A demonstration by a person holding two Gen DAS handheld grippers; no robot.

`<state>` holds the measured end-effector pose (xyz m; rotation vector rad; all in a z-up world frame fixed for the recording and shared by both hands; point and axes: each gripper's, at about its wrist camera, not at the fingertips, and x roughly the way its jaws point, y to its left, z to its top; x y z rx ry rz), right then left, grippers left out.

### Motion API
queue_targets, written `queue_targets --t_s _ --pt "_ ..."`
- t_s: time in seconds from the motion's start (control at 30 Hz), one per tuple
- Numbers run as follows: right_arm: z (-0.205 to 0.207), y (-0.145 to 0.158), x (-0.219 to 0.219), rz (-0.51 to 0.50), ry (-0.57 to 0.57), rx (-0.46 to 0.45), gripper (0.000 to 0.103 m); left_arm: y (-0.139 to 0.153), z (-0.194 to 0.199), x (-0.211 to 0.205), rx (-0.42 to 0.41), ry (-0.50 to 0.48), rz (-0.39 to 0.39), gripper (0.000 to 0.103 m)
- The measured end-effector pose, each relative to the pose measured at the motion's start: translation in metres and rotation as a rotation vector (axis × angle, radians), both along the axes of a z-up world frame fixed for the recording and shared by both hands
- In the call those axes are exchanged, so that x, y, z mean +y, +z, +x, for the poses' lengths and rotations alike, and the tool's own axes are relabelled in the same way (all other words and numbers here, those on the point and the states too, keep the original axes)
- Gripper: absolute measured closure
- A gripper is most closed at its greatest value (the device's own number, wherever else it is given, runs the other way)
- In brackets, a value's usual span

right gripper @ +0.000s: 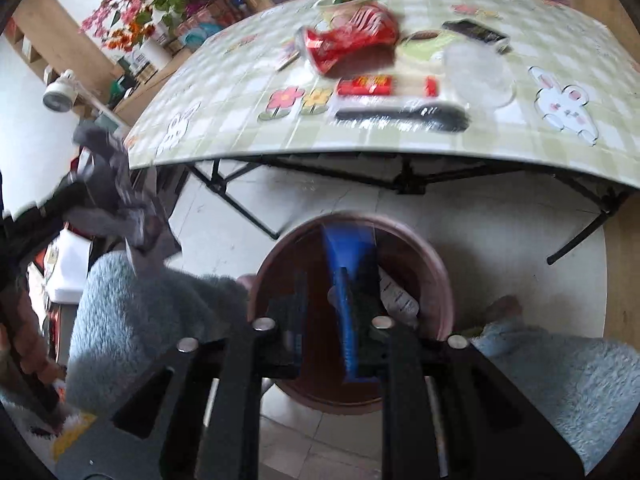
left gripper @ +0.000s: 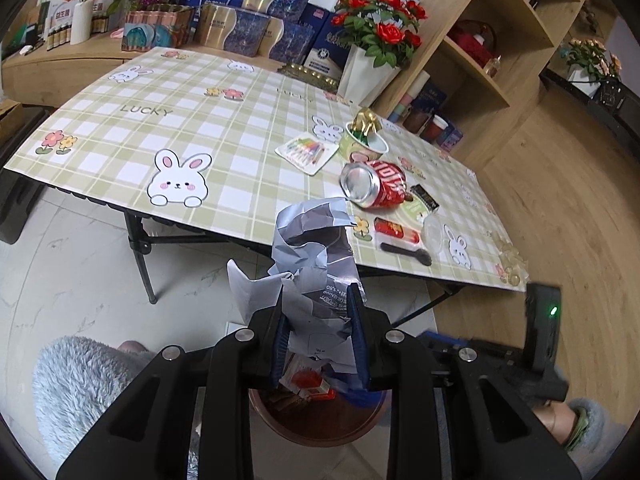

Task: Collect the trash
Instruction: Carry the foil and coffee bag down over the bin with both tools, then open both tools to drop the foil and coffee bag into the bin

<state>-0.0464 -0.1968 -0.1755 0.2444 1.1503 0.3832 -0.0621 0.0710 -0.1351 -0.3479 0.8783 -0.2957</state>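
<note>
My left gripper [left gripper: 318,300] is shut on a crumpled white and grey paper [left gripper: 308,256] and holds it above a brown round bin [left gripper: 320,420] on the floor. My right gripper [right gripper: 326,300] is open above the same bin [right gripper: 436,264]; a blue item [right gripper: 348,248] lies in the bin between its fingers. On the table lie a crushed red can [left gripper: 376,185], a red wrapper [left gripper: 394,230], a black spoon [left gripper: 406,252], a clear lid [left gripper: 434,234] and a green paper cup [left gripper: 362,142]. The can [right gripper: 352,36] and the wrapper [right gripper: 384,86] also show in the blurred right wrist view.
The folding table [left gripper: 180,128] has a checked rabbit cloth. A pack of markers [left gripper: 306,152] lies mid-table. A vase of red roses [left gripper: 372,60] stands at its far edge, a wooden shelf [left gripper: 480,60] beside it. My fluffy blue sleeves [right gripper: 140,320] are near the bin.
</note>
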Motion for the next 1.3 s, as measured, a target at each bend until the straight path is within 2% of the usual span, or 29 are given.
queue_targets --t_s 0.07,0.13,0.2,0.37,0.4,0.6,0.83,0.97,1.1,1.23,1.3 --pt "0.001 0.009 -0.003 -0.004 -0.011 -0.036 0.073 -0.002 0.000 -0.003 0.004 -0.012 0.007 0.076" --pt "0.003 0.021 -0.008 -0.025 -0.022 -0.082 0.067 -0.003 0.000 -0.007 0.007 -0.024 0.015 0.076" --pt "0.004 0.033 -0.011 -0.048 -0.031 -0.125 0.039 -0.005 0.001 -0.012 0.014 -0.039 0.024 0.076" --pt "0.007 0.064 -0.014 -0.137 -0.019 -0.248 0.012 -0.013 0.005 -0.027 0.041 -0.087 0.053 0.076" --pt "0.007 0.069 -0.015 -0.146 -0.021 -0.266 0.009 -0.015 0.005 -0.030 0.045 -0.093 0.058 0.076" --pt "0.012 0.091 -0.029 -0.163 -0.062 -0.325 0.006 -0.027 0.012 -0.051 0.075 -0.150 0.096 0.076" --pt "0.012 0.093 -0.047 -0.159 -0.119 -0.326 0.006 -0.038 0.021 -0.074 0.093 -0.219 0.144 0.075" --pt "0.011 0.093 -0.054 -0.163 -0.135 -0.325 0.006 -0.045 0.027 -0.084 0.106 -0.249 0.145 0.073" --pt "0.011 0.090 -0.060 -0.166 -0.144 -0.318 0.006 -0.044 0.031 -0.087 0.098 -0.261 0.132 0.040" --pt "0.013 0.085 -0.062 -0.167 -0.146 -0.309 0.006 -0.032 0.036 -0.083 0.046 -0.227 0.146 0.023" --pt "0.016 0.080 -0.062 -0.173 -0.147 -0.294 0.006 -0.025 0.042 -0.077 0.021 -0.193 0.164 0.019"
